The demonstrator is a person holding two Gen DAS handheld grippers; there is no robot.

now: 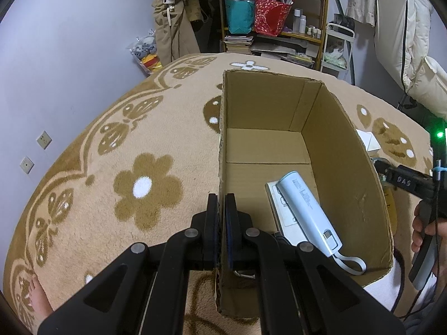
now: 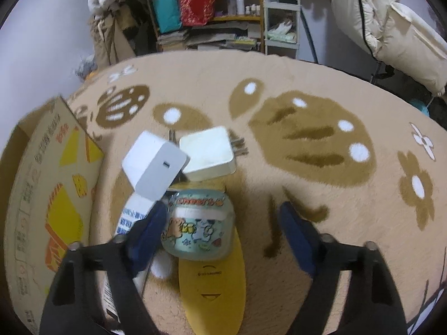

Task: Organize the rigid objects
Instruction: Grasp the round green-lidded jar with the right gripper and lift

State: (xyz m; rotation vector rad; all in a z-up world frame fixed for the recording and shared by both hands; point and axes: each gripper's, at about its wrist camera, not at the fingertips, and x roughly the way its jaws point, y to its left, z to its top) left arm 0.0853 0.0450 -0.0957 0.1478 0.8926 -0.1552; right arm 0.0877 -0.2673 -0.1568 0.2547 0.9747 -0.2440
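Note:
An open cardboard box (image 1: 349,150) stands on the rug. My left gripper (image 1: 221,199) is shut on the box's left wall, one finger inside and one outside. Inside lies a pale blue power bank (image 1: 307,212) on a flat white item (image 1: 275,203). My right gripper (image 2: 223,229) is open over a pile outside the box. A small clear case with cartoon print (image 2: 199,223) sits between its blue pads, against the left one and well apart from the right one. Under it lies a yellow flat object (image 2: 212,284). Two white chargers (image 2: 155,164) (image 2: 208,150) lie just beyond.
A white tube with blue print (image 2: 130,220) lies by the left finger. The box's printed outer wall (image 2: 50,195) stands close on the left. A hand (image 1: 421,223) shows at the box's right. Shelves (image 1: 273,22) and hanging clothes line the back wall. A bare foot (image 1: 39,298) rests on the rug.

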